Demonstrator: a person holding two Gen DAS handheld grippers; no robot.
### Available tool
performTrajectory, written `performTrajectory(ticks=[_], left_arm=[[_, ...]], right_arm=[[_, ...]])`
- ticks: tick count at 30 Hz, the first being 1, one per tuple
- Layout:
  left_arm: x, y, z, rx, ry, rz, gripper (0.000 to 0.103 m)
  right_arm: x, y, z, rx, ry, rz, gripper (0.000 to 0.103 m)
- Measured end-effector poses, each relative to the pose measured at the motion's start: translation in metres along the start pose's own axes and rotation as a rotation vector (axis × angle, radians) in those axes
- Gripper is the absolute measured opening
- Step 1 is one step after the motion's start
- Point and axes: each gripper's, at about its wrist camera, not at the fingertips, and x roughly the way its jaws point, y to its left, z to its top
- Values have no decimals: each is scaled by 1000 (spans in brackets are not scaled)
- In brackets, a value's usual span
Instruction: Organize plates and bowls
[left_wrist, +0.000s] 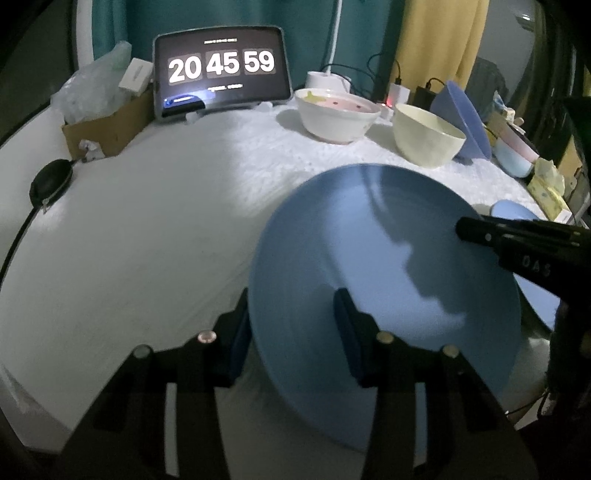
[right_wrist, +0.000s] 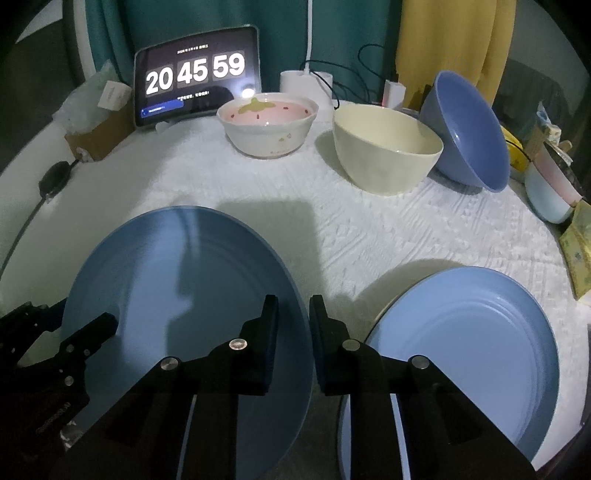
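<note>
the blue plate (right_wrist: 177, 295) is up off the cloth (right_wrist: 369, 229), tilted, with a gripper on each side of its rim, and the main risk as i judge it is a slip: both grips are thin edge pinches on a smooth glazed rim, so if either hand twists or lets go early the plate could swing down onto the second plate (right_wrist: 472, 350) lying flat just to its right, or onto the cloth. the right gripper (right_wrist: 293, 332) has its fingers nearly together, one pad on each face of the plate's right rim, clamped on it. the left gripper (left_wrist: 291, 332) is wider, with one finger above the plate's face and the other below its left rim; it straddles the edge, but i cannot tell whether it is pressing or only surrounding. a careless swing farther back could also reach the cream bowl (right_wrist: 386, 147), which stands upright, touching the tipped blue bowl (right_wrist: 469, 129) that leans on its side behind it. the strawberry bowl (right_wrist: 267, 123) sits well clear, before the tablet (right_wrist: 195, 77).
</note>
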Motion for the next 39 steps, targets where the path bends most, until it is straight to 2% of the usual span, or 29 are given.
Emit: performTrajectory(ticks=[16, 39], left_arm=[[-18, -12, 8, 30, -43, -6, 44], [-38, -60, 26, 128, -92, -36, 44]], right_arm=[[-25, -9, 0, 24, -60, 7, 19], [-62, -56, -8, 116, -139, -15, 19]])
